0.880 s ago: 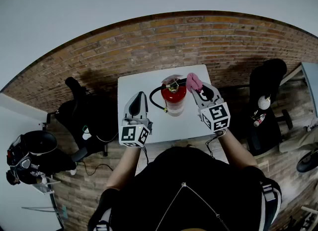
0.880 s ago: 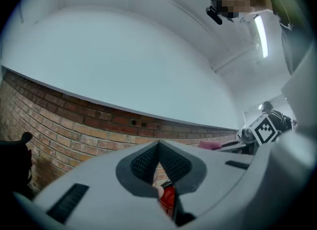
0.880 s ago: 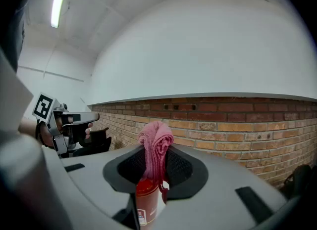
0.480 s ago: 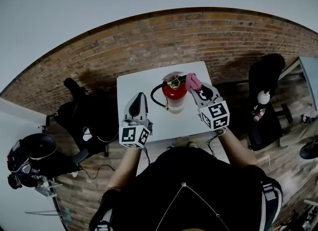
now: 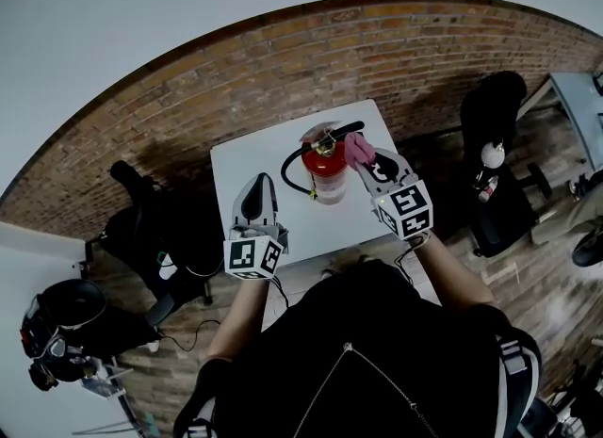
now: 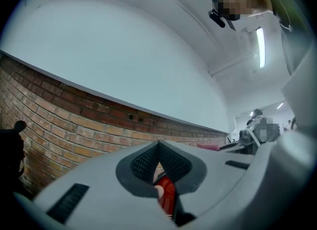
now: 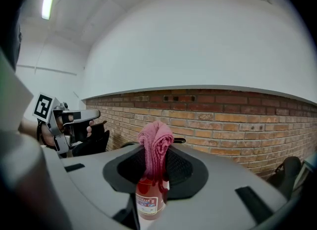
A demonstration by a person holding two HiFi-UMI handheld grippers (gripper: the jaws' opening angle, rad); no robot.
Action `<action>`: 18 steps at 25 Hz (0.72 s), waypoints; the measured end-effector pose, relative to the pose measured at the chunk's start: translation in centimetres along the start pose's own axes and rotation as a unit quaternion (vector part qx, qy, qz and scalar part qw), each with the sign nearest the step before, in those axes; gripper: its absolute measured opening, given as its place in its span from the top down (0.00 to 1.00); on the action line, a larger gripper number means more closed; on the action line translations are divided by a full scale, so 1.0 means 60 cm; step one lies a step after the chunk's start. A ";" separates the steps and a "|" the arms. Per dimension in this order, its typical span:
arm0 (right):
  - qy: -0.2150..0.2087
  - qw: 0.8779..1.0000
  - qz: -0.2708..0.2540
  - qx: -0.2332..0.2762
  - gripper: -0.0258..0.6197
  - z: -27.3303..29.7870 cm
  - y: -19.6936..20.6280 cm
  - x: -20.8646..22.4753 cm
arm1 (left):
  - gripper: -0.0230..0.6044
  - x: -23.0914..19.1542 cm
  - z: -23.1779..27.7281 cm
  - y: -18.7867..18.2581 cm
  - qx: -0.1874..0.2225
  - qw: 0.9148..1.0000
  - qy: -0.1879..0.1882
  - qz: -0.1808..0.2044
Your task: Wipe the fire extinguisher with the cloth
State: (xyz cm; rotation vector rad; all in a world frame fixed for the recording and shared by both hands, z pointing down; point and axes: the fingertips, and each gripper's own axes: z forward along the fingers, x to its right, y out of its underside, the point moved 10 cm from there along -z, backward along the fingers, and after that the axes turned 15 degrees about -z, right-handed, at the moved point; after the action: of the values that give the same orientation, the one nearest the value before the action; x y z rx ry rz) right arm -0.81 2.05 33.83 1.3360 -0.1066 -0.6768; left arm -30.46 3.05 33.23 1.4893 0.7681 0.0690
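Note:
A red fire extinguisher [image 5: 325,172] stands upright on a small white table [image 5: 240,168], with its black hose [image 5: 286,170] looping to its left. My right gripper [image 5: 366,159] is shut on a pink cloth [image 5: 358,148], which is pressed to the extinguisher's upper right side. In the right gripper view the pink cloth [image 7: 155,145] sticks up from the shut jaws, above the extinguisher [image 7: 148,202]. My left gripper [image 5: 258,184] hovers over the table left of the extinguisher, apart from it, jaws shut and holding nothing. A strip of the extinguisher [image 6: 168,197] shows below its pads.
A brick wall [image 5: 283,59] runs behind the table. One black office chair [image 5: 155,224] stands left of the table and another [image 5: 495,168] to its right. Dark gear [image 5: 57,318] lies at the far left. The table's front edge is close to my body.
The head view has shifted, so the table sits a little higher and further left. Both grippers hold nearly the same places beside the extinguisher; the cloth stays at its top.

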 end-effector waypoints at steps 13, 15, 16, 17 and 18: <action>0.036 0.999 0.026 0.005 0.79 -0.053 0.033 0.044 | 0.95 0.040 0.024 0.034 -0.019 0.999 0.034 0.004; 0.033 0.999 0.022 0.008 0.79 -0.051 0.040 0.060 | 0.95 0.047 0.033 0.038 -0.018 0.999 0.030 0.009; 0.030 0.999 0.020 0.010 0.79 -0.048 0.044 0.068 | 0.95 0.051 0.038 0.040 -0.016 0.999 0.026 0.011; 0.026 0.999 0.017 0.012 0.79 -0.045 0.047 0.077 | 0.95 0.055 0.045 0.042 -0.014 1.000 0.021 0.013; 0.020 1.000 0.016 0.015 0.79 -0.042 0.050 0.087 | 0.95 0.061 0.051 0.045 -0.011 1.000 0.015 0.014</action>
State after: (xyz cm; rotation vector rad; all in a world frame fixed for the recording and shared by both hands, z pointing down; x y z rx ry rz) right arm 5.70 1.76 34.36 1.3734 -0.1054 -0.6231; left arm -25.04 2.55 33.81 1.4811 0.7678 0.1209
